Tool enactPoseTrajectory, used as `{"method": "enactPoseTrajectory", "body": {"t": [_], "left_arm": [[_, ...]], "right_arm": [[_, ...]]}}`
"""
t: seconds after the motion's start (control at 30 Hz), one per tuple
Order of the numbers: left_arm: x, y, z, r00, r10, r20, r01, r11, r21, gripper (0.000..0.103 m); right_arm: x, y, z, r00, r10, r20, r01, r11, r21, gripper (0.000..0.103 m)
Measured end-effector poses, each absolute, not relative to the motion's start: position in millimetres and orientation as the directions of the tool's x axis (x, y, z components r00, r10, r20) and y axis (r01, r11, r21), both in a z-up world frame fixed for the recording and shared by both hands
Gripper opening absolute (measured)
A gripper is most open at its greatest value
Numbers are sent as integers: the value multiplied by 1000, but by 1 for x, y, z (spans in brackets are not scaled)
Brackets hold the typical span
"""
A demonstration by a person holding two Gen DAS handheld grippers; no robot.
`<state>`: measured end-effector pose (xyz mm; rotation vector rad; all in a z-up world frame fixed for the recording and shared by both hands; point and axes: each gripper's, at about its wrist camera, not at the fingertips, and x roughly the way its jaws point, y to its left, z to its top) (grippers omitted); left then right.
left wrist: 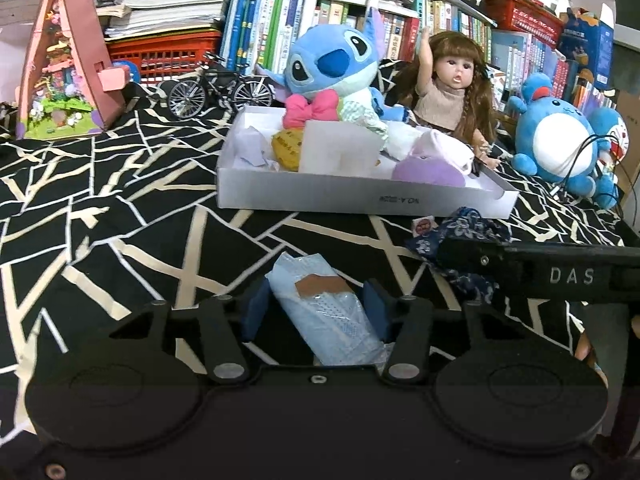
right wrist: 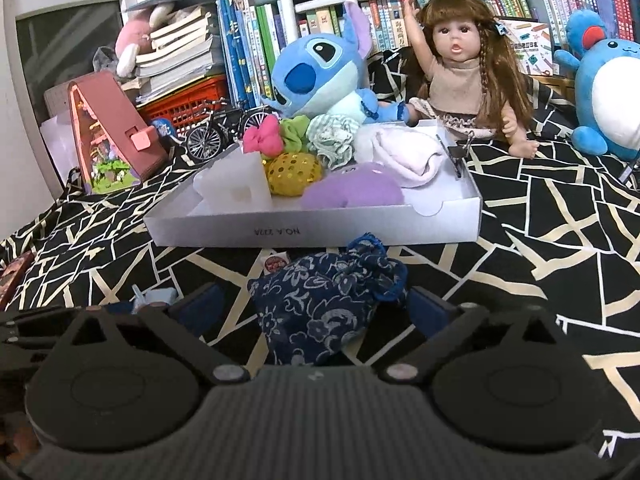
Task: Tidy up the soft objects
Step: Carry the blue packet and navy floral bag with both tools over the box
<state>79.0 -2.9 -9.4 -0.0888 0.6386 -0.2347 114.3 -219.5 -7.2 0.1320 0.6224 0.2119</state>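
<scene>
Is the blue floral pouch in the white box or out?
Out: the blue floral pouch lies on the patterned cloth, in front of the white box.

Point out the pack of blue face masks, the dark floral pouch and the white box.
pack of blue face masks (left wrist: 320, 304), left wrist view, on the wrapper's middle.
dark floral pouch (right wrist: 324, 304), right wrist view, on its patterned front.
white box (right wrist: 320, 230), right wrist view, on its near wall.
</scene>
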Motion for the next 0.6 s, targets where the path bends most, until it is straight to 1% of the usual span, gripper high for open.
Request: {"method": "enactPoseTrajectory", "body": {"t": [0.3,0.5,0.57,0.6], "left_arm": [[80,8,-7,788,-212,-578,157,977,-143,49],[82,6,-7,787,-212,-579,158,977,-142,49],[82,4,-7,786,-212,-580,161,977,-139,49],[83,3,-7,786,-211,-580,161,977,-138,49]], "right_arm": [[115,-202,-12,785,209,-583,-186,977,101,103],[116,-195,-14,779,184,-600,-189,980,55,103],[117,-195,-14,778,178,-603,-182,982,55,99],[117,-196,-14,779,176,-602,-177,983,59,93]]}}
